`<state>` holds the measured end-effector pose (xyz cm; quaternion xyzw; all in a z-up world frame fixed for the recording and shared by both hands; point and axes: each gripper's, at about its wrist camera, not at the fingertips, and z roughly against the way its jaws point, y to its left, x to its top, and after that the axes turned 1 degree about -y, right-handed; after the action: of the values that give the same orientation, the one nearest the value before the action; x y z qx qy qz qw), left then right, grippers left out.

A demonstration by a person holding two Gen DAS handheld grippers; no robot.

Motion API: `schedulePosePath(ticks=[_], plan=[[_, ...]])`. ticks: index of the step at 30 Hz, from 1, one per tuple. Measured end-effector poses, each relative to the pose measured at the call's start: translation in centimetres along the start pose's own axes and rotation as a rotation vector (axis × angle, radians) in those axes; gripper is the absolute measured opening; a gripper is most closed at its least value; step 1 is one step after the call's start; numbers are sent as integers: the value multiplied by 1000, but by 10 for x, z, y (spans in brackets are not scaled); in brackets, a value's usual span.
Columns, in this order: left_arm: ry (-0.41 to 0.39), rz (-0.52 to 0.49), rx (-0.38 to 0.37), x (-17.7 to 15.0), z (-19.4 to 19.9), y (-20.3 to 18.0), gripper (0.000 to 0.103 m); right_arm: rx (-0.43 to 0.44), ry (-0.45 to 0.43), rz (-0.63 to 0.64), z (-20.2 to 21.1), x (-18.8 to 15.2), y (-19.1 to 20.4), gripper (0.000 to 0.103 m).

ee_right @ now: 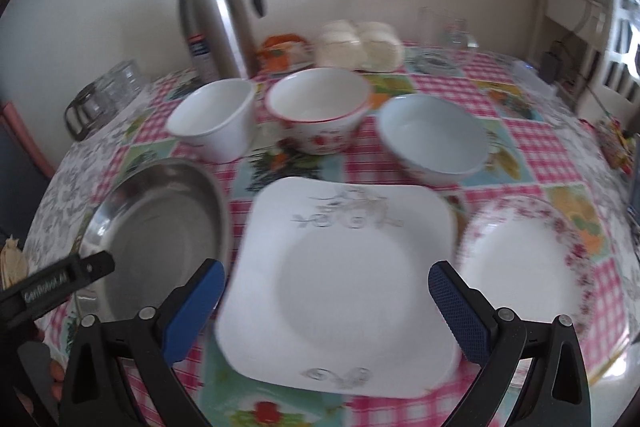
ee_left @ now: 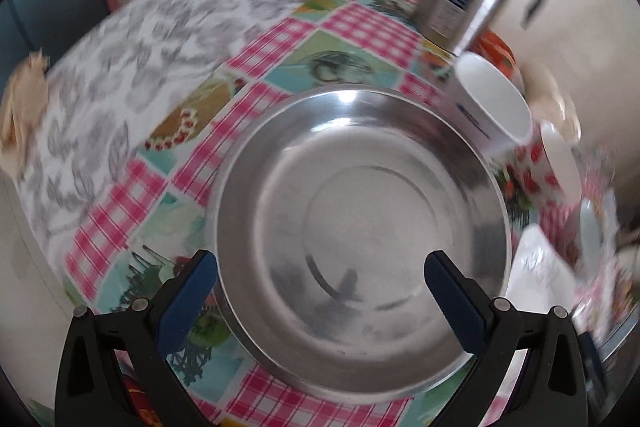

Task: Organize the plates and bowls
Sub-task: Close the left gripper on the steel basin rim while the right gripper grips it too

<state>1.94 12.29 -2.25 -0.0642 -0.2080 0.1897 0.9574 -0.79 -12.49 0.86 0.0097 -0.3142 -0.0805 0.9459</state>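
A round steel plate lies on the checked tablecloth right under my left gripper, which is open, its blue fingers straddling the plate's near part. The same steel plate shows at the left of the right wrist view. My right gripper is open above a square white plate with grey scrollwork. To its right lies a round plate with a pink floral rim. Behind stand three bowls: a plain white bowl, a red-rimmed flowered bowl and a pale blue bowl.
A steel thermos jug stands at the back by the wall, beside an orange dish and pale round buns. Glass cups sit at the far left, more glasses at the back right. The table edge curves close on the right.
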Motion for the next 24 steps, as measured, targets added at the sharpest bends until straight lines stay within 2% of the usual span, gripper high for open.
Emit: schedulePosePath(ticks=[6,9,14,18,20,21,24], plan=[[-18,106,-67,11,-9,30,103,47,-12,104,-14,2,39,103],[20,130,-99,13,-19,37,103,46,-8,145,-24,4,51,103],[61,97,-15,15,-32,38,103,63,-8,175,-34,11,62,93],[68,72,12,18,-40,35,103,57,-7,202,-45,19,68,86],[78,84,18,19,-44,36,100,60,-1,213,-50,21,70,85],[82,87,25,19,-46,37,94,68,5,219,-54,21,71,83],[67,62,75,20,-45,38,86,77,16,239,-63,24,76,79]])
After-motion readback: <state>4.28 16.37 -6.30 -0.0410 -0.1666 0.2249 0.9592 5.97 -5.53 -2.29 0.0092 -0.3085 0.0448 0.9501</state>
